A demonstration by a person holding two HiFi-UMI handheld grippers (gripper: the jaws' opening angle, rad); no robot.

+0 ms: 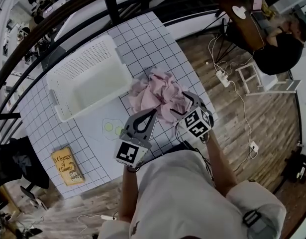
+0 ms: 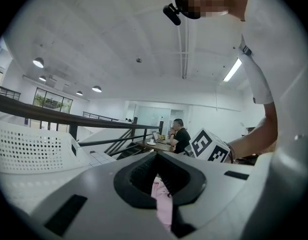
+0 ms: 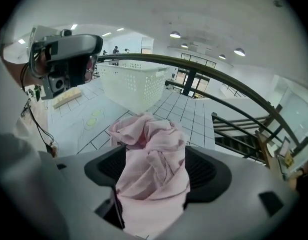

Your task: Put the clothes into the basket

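A crumpled pink cloth lies on the white gridded table, just right of the white perforated basket. My left gripper reaches the cloth's near left edge. In the left gripper view, the left gripper is shut, with a strip of the pink cloth pinched in it. My right gripper is at the cloth's right side. In the right gripper view, the right gripper stands wide, and the bunched cloth lies loosely between the jaws. The basket is beyond it.
A yellow book lies near the table's front left corner. Green circles are drawn by the left gripper. A dark railing runs behind the table. On the wooden floor to the right are a white stool, cables and a seated person.
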